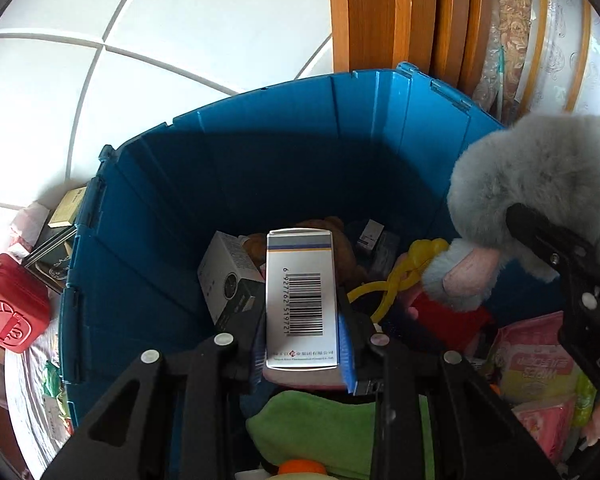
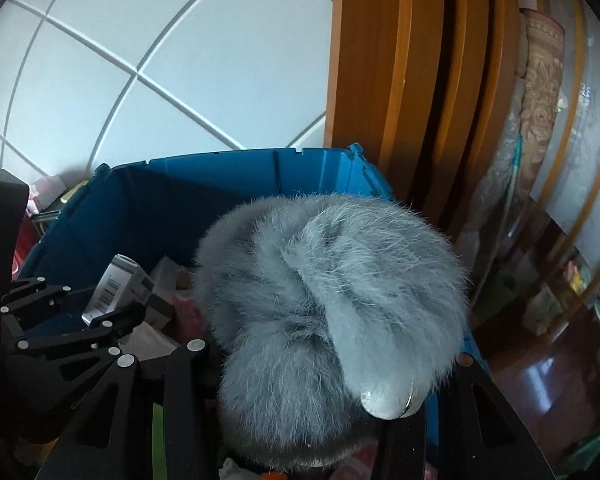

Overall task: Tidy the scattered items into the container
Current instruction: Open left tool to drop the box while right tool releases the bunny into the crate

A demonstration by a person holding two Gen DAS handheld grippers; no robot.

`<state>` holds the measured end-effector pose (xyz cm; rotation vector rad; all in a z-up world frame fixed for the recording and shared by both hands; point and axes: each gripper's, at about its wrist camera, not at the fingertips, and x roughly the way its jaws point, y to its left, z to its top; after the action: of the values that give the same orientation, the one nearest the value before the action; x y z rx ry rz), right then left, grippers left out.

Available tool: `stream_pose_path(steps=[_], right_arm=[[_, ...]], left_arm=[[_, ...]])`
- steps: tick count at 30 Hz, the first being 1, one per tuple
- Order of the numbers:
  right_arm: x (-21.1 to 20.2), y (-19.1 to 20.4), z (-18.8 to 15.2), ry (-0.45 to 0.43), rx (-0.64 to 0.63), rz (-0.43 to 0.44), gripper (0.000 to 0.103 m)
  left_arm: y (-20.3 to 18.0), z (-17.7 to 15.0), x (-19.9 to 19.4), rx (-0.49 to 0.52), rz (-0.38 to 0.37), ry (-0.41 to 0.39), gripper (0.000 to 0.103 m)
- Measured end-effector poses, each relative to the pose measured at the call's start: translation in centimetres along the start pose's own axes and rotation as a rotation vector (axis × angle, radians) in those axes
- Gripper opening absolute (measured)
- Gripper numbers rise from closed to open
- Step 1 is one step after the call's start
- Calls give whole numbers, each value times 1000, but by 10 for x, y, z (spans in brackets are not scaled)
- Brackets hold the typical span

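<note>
The deep blue plastic container (image 1: 260,184), its hinged rim open to the room, stands against a white tiled wall (image 1: 140,40) and an orange-brown wooden door frame (image 1: 380,12), already holding a jumble of goods. Directly above its interior, the left tool (image 1: 300,344) is clenched on a white cardboard medicine box with a printed barcode (image 1: 300,300), the box pinched upright between the two black fingers with its barcode side facing the camera. To the right, also above the container, the right tool (image 2: 300,400) grips a fluffy grey plush toy (image 2: 332,304) by its lower part, the fur bulging well beyond the fingers and hiding the pads; in the left wrist view the same toy's pale pink ear lining hangs down over the contents. Inside the container lie a grey and white carton (image 1: 228,276), a brown plush bear (image 1: 324,232) partly hidden behind the held box, a yellow plastic toy (image 1: 400,276), a red block (image 1: 448,320), a pink packet of wipes (image 1: 536,364) and a folded green cloth (image 1: 324,424). Outside the container's left wall, a red plastic case with a handle (image 1: 12,304) rests beside a few flat boxes (image 1: 66,208) on a patterned cloth.
</note>
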<state>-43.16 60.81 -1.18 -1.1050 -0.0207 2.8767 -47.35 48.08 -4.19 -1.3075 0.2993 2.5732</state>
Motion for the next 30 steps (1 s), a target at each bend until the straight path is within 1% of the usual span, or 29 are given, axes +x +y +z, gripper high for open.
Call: stream_pose_path(steps=[2,3,4,5,7,11,15,17,22,24,28,30], right_arm=[[-2,0,-2,1,4,-6,44],[0,-1,-3,7,7,-7,44],[-1,2,-2,14,8,-10,44],[3,-1,-1,24,11,-13,44],[8,-3,-2,46,16,-17,44],[15,-8,-3,71,25,-24,44],[23,-12,-5,108,44,-20,46],[24,-14,-6,116,47,-30,49],[24,-15,-6,112,44,-45,53],[24,-15,-5,108,42,-49,61],[21,-14,-4,102,38,-58,70],[20,-14,-4,101,36,-60,79]], left_arm=[[-3,0,3,17,-1,7,40],[-4,1,5,28,-2,8,55],[-7,1,5,42,-2,4,72],[-10,0,4,57,5,-7,77],[-15,-1,0,81,17,-29,79],[-17,0,4,94,24,-13,79],[-18,-1,4,94,23,-9,79],[-18,-1,5,95,25,-9,79],[-17,-1,5,93,21,-8,79],[-17,-2,5,94,22,-8,79],[-17,-2,6,93,22,-8,79],[-17,-2,6,92,21,-8,79]])
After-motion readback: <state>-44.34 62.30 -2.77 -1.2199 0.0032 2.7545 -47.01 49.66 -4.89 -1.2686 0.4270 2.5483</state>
